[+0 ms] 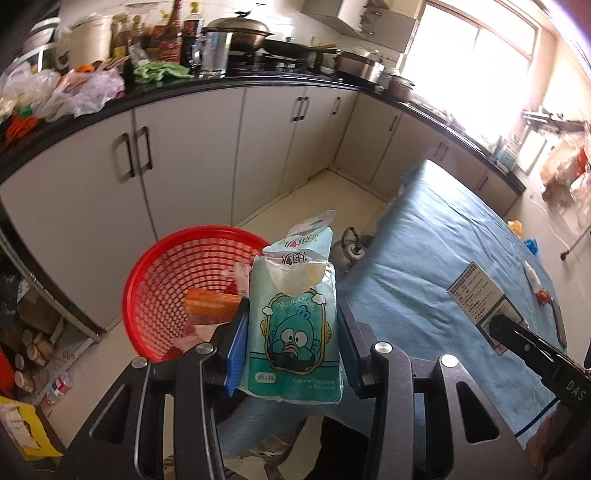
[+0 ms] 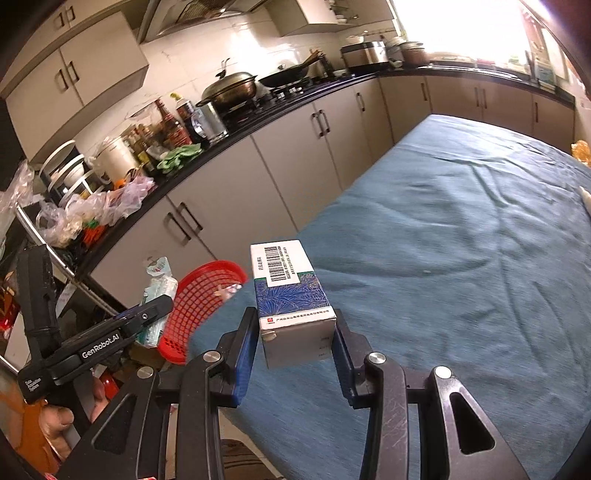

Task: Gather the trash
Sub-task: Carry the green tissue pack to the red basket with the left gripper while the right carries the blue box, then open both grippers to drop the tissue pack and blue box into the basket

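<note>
The left claw (image 1: 291, 325), clenched on a torn tissue pack (image 1: 295, 314), nears the red basket (image 1: 155, 280) for dropping, while the right claw (image 2: 295, 332) grips a medicine box (image 2: 291, 291) over the blue worktop (image 2: 461, 258).

Domestic kitchen, lived-in. Black countertop (image 2: 258, 125) over cream cabinets (image 2: 207, 206), running from 9 to 2 o'clock. Lidded wok (image 2: 231, 88) and frying pan (image 2: 284, 75) on the hob at 12 o'clock; sauce bottles (image 2: 173, 122) at 10 o'clock; range hood (image 2: 192, 16) overhead.
</note>
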`<state>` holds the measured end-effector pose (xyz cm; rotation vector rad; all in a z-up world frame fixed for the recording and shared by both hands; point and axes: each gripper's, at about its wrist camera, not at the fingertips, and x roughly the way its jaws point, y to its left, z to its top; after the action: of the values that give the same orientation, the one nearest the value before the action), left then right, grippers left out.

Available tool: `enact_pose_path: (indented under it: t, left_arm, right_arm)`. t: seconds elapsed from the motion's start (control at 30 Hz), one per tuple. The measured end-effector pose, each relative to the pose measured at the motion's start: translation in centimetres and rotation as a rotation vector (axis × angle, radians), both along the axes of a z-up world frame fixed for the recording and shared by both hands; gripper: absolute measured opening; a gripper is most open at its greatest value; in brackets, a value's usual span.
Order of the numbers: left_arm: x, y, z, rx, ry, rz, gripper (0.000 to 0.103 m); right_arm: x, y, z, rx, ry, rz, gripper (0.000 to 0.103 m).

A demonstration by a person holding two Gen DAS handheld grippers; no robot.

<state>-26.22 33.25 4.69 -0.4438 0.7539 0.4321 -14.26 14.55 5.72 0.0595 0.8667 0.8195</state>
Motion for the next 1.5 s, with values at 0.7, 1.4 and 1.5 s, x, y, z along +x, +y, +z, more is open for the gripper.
enact_pose_path:
  t: [0.7, 1.4, 1.5]
  left_arm:
    - [-1.9, 7.7, -3.7, -0.069, 0.067, 0.125, 0.042]
    - [-0.9, 9.8, -6.2, -0.083, 0.117, 0.129, 0.042]
    - [-0.9, 9.7, -6.2, -0.066, 0.120, 0.123, 0.042]
  right_arm:
    - [-0.6, 10.9, -1.7, -0.022, 0.050, 0.153, 0.042]
    - [0.5, 15.5, -3.9, -0.070, 0.095, 0.188, 0.042]
    - [0.6, 16.1, -4.2, -0.074, 0.098, 0.193, 0.042]
